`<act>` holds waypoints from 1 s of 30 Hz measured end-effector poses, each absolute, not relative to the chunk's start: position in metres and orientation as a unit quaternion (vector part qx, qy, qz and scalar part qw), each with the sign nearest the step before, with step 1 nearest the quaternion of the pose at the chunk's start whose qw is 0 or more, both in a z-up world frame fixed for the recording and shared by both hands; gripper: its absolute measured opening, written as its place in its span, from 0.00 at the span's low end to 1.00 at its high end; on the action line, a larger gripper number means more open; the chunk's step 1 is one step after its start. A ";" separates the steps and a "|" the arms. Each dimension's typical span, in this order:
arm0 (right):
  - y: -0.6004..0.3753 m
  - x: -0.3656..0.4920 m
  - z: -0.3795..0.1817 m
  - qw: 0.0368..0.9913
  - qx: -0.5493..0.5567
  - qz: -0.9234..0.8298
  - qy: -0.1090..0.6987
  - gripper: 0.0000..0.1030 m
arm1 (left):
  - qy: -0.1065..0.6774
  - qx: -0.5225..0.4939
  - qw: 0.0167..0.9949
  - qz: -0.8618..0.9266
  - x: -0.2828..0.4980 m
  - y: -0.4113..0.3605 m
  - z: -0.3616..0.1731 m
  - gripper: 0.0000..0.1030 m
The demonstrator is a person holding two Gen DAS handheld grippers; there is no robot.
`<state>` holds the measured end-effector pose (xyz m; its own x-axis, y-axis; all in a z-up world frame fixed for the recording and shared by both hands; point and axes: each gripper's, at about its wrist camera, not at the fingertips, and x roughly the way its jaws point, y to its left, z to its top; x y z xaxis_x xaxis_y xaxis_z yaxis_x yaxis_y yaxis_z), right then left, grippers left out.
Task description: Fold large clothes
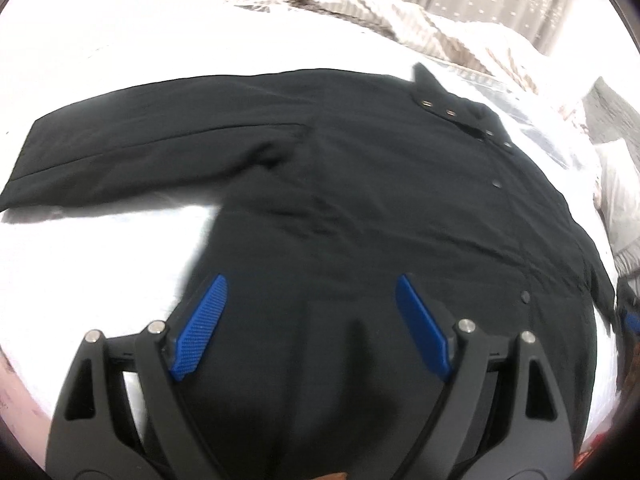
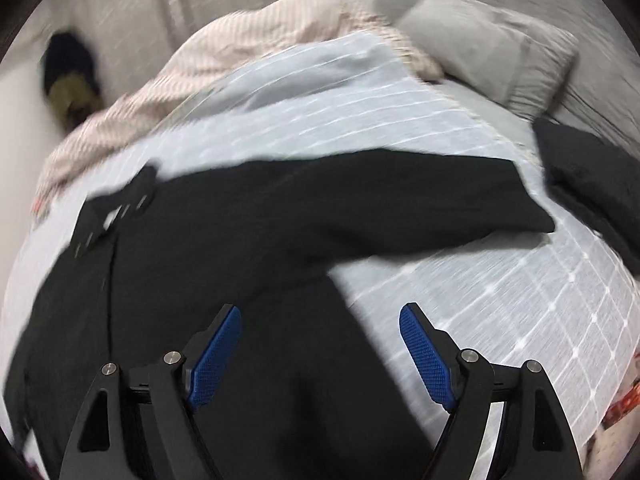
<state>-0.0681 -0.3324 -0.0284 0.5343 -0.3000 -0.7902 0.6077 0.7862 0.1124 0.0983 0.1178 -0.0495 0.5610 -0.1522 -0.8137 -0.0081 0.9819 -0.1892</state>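
A black coat point(image 1: 360, 200) lay spread front-up on the bed point(image 1: 100, 80), snaps running down its placket, collar toward the striped duvet point(image 1: 360, 12) at the far side. In the left wrist view one sleeve point(image 1: 140, 152) stretched out flat to the left; in the right wrist view the other sleeve point(image 2: 420, 208) reached right toward a dark garment point(image 2: 592, 168) near the grey pillow point(image 2: 492, 44).

The left gripper point(image 1: 308, 320) hung over the coat's lower body with its fingers spread wide and nothing between them. The right gripper point(image 2: 320, 344) hovered over the coat's right edge, fingers likewise spread and empty.

The coat looked ready for a first fold, and the sleeves seemed the sensible start. Each gripper would do well to come down at a cuff, pinch both layers of the thick cloth, and carry the sleeve across the chest without dragging the body askew. Lifting only a little should keep the padded fabric from bunching, and the right sleeve ought to be kept clear of the neighbouring dark garment
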 end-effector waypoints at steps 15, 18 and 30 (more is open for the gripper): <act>-0.246 -0.037 -0.094 0.848 0.177 -0.148 0.476 0.81 | 0.468 -0.358 0.807 0.043 0.106 0.291 -0.090 0.84; -0.246 -0.034 -0.098 0.845 0.182 -0.144 0.483 0.81 | 0.447 -0.390 0.803 0.060 0.111 0.310 -0.094 0.84; -0.253 -0.032 -0.109 0.828 0.217 -0.145 0.497 0.81 | 0.330 -0.446 0.822 0.127 0.114 0.383 -0.101 0.51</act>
